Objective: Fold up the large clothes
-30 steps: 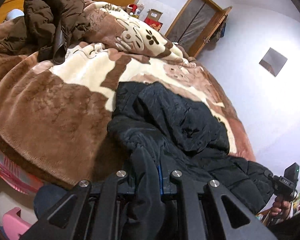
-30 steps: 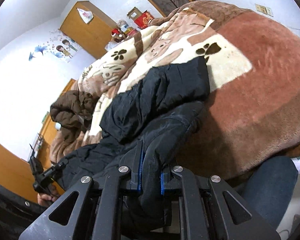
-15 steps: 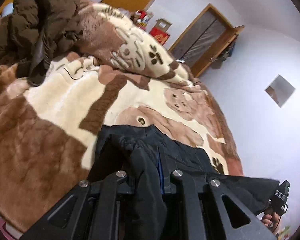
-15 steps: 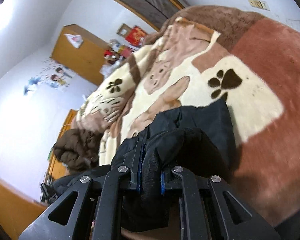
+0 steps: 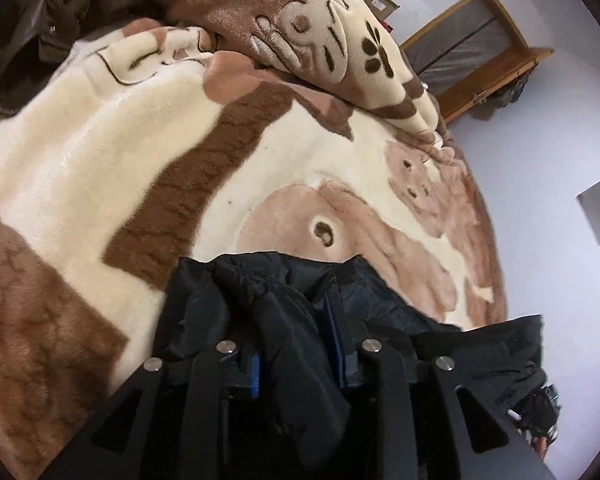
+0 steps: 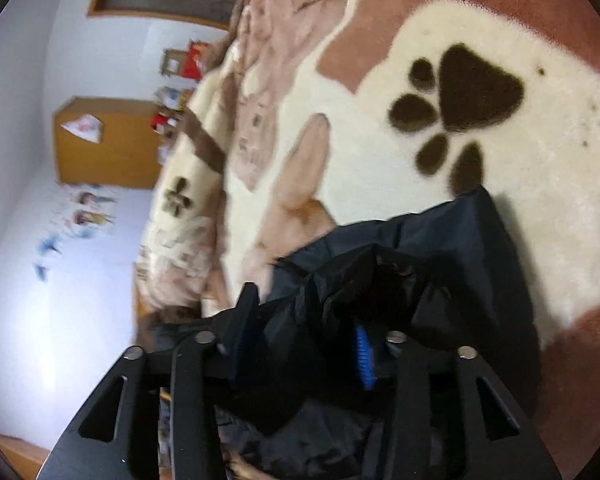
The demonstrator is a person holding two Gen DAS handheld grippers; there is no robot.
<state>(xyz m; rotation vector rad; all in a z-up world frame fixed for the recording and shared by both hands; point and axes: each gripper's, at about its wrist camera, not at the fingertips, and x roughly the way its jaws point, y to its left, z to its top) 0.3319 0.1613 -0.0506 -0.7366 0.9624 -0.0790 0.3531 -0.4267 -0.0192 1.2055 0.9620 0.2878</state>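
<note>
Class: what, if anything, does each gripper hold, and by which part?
Nothing is gripped: both grippers' jaws have just been opening, and folds of the black jacket lie loose between them.

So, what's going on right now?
Both grippers, left and right, just opening, black jacket slack between them. Jacket down on blanket. Nothing blocking.

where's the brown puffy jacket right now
In the left wrist view the brown puffy jacket lies bunched at the top left, on the far part of the plush brown and cream blanket, well beyond the black jacket.
</note>
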